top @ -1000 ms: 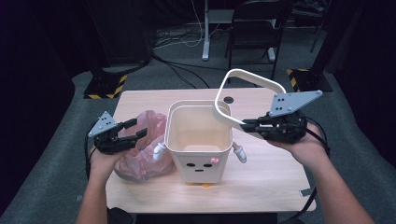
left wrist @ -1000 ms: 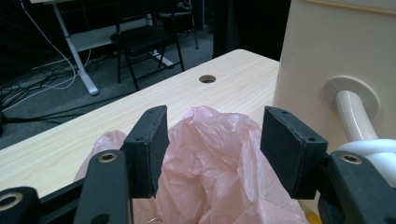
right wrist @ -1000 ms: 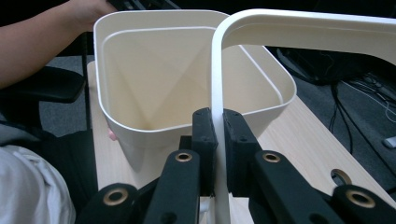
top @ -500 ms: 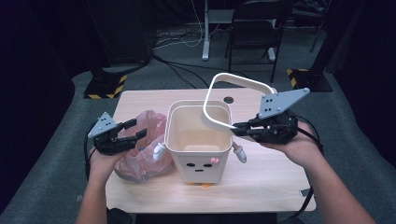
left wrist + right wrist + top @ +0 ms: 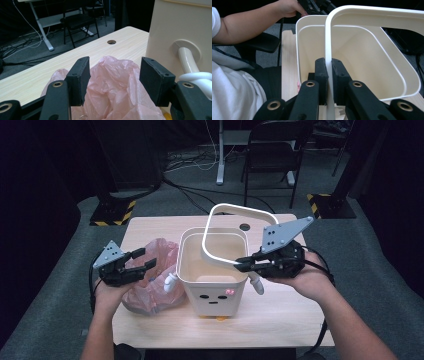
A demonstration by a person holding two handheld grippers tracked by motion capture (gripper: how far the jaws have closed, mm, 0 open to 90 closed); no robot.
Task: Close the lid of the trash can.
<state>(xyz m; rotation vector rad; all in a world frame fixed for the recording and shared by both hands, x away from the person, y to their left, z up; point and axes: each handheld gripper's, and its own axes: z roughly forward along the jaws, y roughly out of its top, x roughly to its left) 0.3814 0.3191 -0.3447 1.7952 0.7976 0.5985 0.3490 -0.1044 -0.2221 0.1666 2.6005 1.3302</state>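
High view: right hand-held gripper (image 5: 241, 265), clamped on white frame (image 5: 235, 210), has carried it left over the bin (image 5: 212, 292).

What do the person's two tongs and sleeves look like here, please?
Both tongs, left tongs and right tongs, are black with flat rectangular pads, brass-coloured pivot rivets, a grey three-cornered plate on top and a trailing black cable. A white short sleeve shows.

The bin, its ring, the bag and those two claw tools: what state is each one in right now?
Bin: upright on the table, open-topped, nothing visible inside.
White ring frame: off the bin, tilted above its opening, pinched on one side.
Pink plastic bag: crumpled, lying beside the bin.
Right gripper: fingers shut on the white ring frame.
Left gripper: fingers open, over the pink plastic bag.
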